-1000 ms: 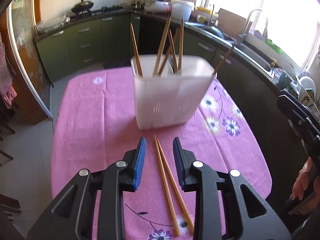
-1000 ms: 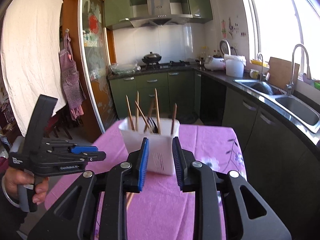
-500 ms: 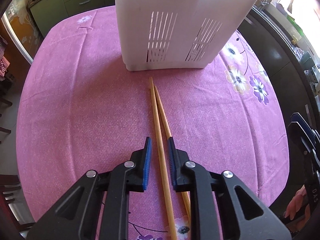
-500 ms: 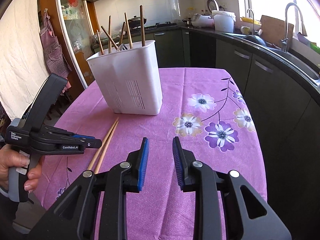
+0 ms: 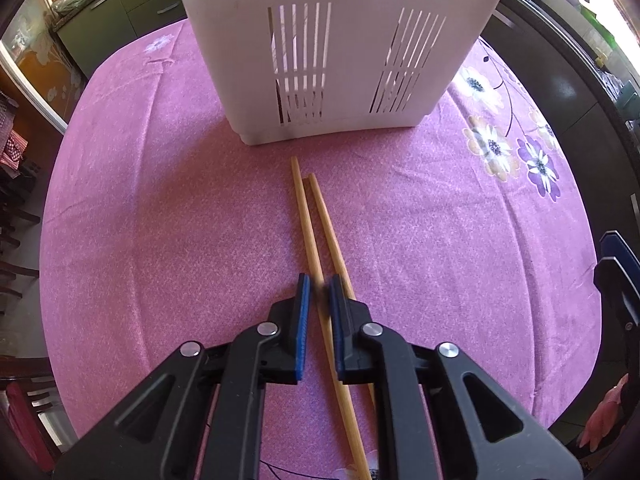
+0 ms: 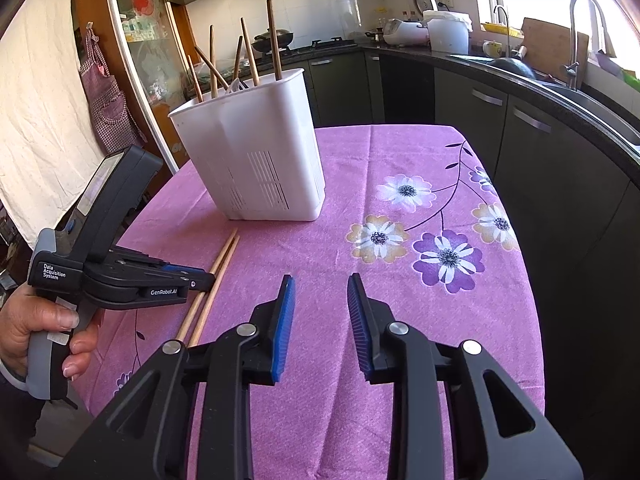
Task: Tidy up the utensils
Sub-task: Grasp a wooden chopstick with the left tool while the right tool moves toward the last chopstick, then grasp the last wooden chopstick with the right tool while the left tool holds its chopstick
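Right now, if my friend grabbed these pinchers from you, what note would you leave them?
Left gripper: jaws have just been closing, now shut on one chopstick lying on the pink tablecloth.
Right gripper: open, nothing between its jaws, hovering over the cloth.
Second chopstick lies beside the first, outside the jaws.
White utensil holder stands just beyond them, several chopsticks already inside.
Left: lift the gripped stick into the holder, then the other one.

the white holder (image 5: 340, 52) is cut off by the left wrist view's top edge; both chopsticks (image 5: 310, 236) run under the gripper, and a blur hides where its pads meet them.
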{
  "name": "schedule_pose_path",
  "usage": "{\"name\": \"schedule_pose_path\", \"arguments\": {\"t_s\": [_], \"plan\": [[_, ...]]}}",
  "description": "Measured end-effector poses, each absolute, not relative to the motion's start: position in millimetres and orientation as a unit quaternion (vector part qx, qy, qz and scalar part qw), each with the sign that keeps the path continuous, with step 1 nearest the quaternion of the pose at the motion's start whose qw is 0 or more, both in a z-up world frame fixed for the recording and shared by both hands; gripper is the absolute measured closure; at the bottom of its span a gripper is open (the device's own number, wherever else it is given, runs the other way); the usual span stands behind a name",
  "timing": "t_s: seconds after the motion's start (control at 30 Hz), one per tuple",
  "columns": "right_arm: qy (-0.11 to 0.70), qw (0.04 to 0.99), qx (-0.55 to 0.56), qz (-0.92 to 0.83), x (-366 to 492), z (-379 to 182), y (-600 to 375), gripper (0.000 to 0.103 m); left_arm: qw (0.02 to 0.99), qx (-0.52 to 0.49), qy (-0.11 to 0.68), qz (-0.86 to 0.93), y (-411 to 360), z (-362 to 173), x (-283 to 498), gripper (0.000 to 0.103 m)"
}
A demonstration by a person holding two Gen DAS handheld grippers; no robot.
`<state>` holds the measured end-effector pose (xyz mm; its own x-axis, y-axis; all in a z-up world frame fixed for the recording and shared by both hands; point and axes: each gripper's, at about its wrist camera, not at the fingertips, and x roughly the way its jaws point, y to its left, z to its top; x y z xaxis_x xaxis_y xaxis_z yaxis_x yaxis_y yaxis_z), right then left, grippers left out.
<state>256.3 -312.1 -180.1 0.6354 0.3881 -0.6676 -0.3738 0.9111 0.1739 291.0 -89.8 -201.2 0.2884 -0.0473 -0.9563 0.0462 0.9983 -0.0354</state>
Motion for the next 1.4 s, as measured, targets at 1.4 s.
{"name": "schedule_pose_path", "arguments": {"t_s": [1.4], "plan": [[0.517,0.807,-0.117,0.259,317.5,-232.8,-143.5,0.070,0.927,-0.022,0.371,-0.039,-14.0,-72.5,143.9,0.097]]}}
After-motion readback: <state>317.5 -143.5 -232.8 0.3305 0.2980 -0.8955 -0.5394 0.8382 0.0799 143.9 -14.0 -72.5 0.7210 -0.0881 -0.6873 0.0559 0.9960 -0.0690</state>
